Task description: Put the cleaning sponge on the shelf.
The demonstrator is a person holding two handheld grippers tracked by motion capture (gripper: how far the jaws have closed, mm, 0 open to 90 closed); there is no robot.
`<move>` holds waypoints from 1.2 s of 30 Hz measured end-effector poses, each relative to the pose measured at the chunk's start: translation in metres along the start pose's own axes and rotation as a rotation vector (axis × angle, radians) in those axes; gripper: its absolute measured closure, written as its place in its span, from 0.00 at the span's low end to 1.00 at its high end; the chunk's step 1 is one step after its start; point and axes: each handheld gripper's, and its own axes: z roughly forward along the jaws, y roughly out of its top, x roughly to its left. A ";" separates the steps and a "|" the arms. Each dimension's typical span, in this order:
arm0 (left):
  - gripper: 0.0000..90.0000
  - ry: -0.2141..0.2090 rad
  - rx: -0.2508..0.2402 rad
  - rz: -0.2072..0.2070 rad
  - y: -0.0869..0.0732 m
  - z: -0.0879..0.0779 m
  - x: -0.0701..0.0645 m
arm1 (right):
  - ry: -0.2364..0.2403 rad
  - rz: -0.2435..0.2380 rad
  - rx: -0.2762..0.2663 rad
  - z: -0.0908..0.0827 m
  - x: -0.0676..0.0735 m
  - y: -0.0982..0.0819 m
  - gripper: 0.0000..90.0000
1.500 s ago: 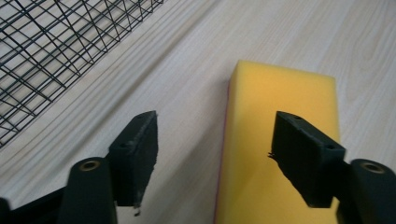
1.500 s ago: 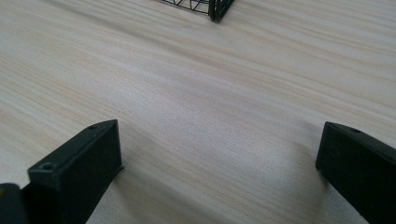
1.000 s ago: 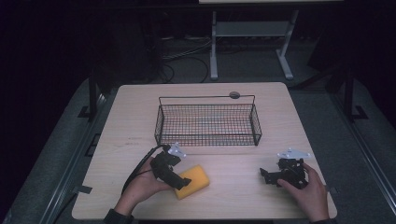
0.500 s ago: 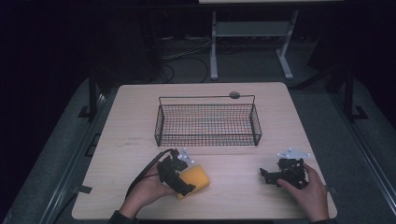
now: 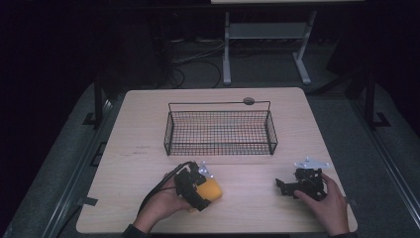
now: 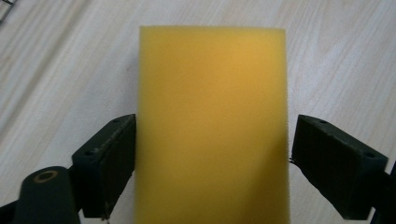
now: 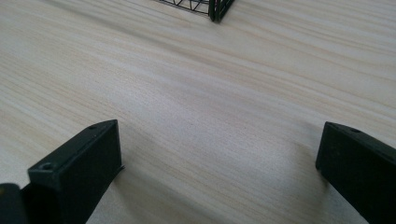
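Near the table's [image 5: 148,129] front edge, left of centre, the left tongs [image 5: 200,191] straddle a yellow sponge [image 5: 209,189], one jaw flush against its side and the other a sliver off, so no firm pinch is evident. Toward the front right corner the right tongs [image 5: 283,187] rest spread over bare wood. A black wire basket [image 5: 220,131] stands at mid-table, apart from both.

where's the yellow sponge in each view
High view: yellow sponge low and left of centre, at the left hand-held gripper.
Left gripper view: sponge fills the centre between the jaws.
Right gripper view: not in it.
Shared landmark: wire basket, its corner top centre in the right gripper view.
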 end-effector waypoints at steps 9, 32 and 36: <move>0.16 0.016 0.022 0.007 0.002 0.006 -0.001 | 0.000 0.000 0.000 0.000 0.000 0.000 0.00; 0.26 0.006 0.018 0.009 0.002 0.006 0.000 | 0.000 -0.001 0.000 0.000 0.000 0.000 0.00; 0.26 0.003 0.009 0.002 0.001 0.005 0.001 | 0.000 0.000 0.000 0.000 0.000 0.000 0.00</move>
